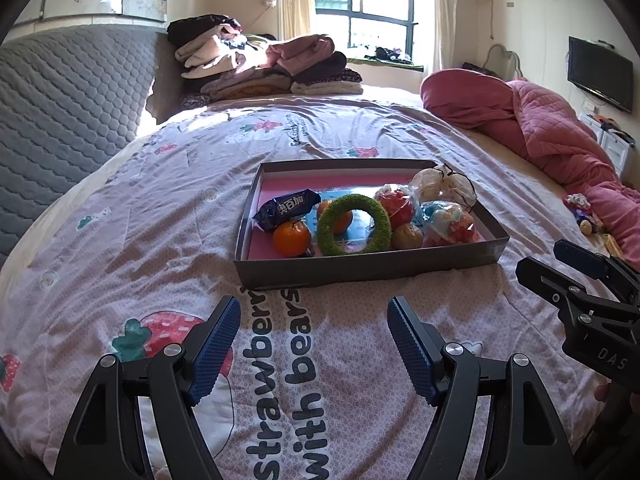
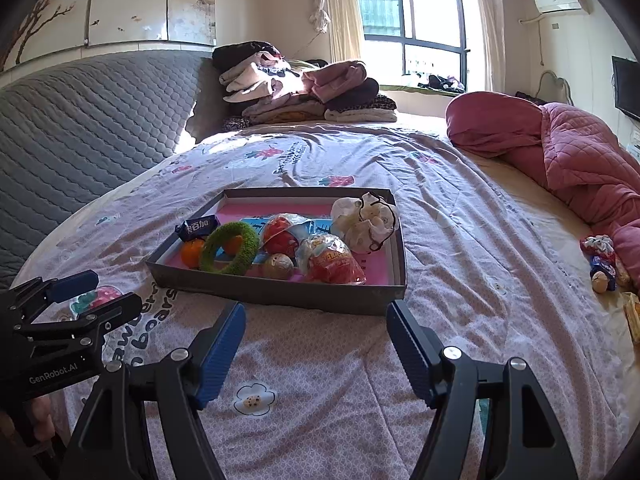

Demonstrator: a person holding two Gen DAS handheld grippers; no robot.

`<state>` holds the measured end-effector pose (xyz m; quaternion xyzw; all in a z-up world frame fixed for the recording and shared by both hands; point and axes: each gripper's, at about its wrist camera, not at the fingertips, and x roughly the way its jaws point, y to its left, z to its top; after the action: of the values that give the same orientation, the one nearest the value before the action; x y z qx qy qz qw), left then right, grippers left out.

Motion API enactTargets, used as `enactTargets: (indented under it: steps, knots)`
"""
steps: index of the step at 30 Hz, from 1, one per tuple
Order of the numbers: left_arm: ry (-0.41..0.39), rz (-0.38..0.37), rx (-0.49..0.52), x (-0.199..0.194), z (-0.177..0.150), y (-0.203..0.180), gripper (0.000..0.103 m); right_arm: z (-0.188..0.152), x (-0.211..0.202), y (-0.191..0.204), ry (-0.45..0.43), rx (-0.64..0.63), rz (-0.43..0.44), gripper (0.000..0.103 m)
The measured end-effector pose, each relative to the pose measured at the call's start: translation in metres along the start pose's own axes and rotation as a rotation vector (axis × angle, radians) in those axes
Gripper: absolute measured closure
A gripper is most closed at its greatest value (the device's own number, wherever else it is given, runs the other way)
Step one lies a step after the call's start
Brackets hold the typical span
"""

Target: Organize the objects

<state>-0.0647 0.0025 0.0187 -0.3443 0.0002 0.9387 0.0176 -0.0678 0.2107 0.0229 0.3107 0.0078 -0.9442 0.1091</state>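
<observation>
Shallow grey box (image 1: 360, 270) sits flat on the bed's printed quilt (image 1: 160, 216), roughly mid-bed; everything below is placed against it. Inside, at its left end I see a dark blue snack packet (image 1: 289, 209) leaning on an orange (image 1: 291, 239). A fuzzy green ring (image 1: 354, 225) stands tilted just right of that, with a second orange (image 1: 340, 216) showing through and behind it. Further right in the box: a red wrapped ball (image 1: 396, 206), a small brown ball (image 1: 407, 237), and a clear bag of red and blue toys (image 1: 450, 220) against the near wall. A white drawstring pouch (image 2: 364, 222) fills the box's far right corner. My left gripper (image 1: 313, 326) hovers just short of the box's near wall, jaws spread wide, nothing between them. My right gripper (image 2: 316, 334) hangs off the box's near right corner, jaws likewise wide apart and empty. Well right of the box, a few small toys (image 2: 600, 260) lie loose on the bed beside a rumpled pink blanket (image 2: 568, 160). Beyond the box's far side, folded clothes (image 1: 264, 68) are stacked under the window (image 1: 368, 0); a grey quilted headboard (image 1: 68, 100) rises to the box's far left.
</observation>
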Motion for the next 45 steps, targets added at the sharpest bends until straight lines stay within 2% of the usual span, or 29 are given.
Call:
enactTargets:
  steps: [10, 26, 45]
  knots:
    - [0.007, 0.002, -0.003, 0.008, -0.005, 0.000, 0.026, -0.011, 0.007, 0.001, -0.008, 0.001, -0.008, 0.031]
    - [0.024, -0.006, -0.029, 0.024, -0.017, 0.006, 0.026, -0.024, 0.022, 0.003, 0.026, -0.001, -0.020, 0.031]
    - [0.016, -0.002, -0.038, 0.028, -0.014, 0.012, 0.026, -0.029, 0.027, -0.001, 0.020, 0.011, -0.025, 0.031]
